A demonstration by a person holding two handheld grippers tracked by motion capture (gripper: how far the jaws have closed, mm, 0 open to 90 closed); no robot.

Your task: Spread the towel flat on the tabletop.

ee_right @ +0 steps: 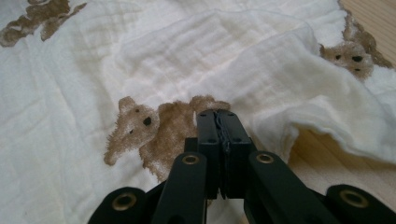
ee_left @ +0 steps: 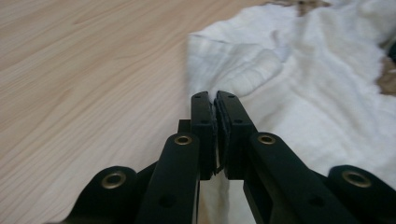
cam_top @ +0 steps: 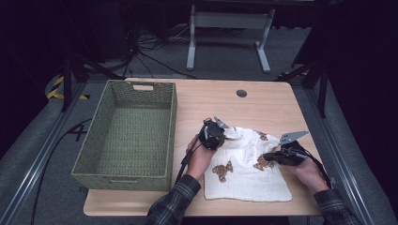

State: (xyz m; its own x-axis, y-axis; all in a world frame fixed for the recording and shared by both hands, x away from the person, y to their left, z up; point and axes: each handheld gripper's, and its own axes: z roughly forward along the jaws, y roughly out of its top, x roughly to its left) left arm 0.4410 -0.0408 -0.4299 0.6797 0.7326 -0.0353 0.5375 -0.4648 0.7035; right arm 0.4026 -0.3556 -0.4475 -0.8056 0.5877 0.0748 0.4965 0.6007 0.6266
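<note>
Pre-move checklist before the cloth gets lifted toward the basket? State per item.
1. Left hand-held gripper shut: ok, jaws together at the cloth's edge.
2. Left grip holds fabric: cannot tell; no fabric clearly shows between the pads.
3. Right hand-held gripper shut: ok, jaws together over a bear print.
4. Right grip holds fabric: cannot tell.
5. Cloth flat: not ok, far part bunched and one edge lifted off the table.
6. Wicker basket ready to receive: ok, interior looks bare, left of the cloth.

White cloth [cam_top: 248, 176] with brown bear print; green woven basket [cam_top: 101, 173]; light wooden table [cam_top: 267, 105].
</note>
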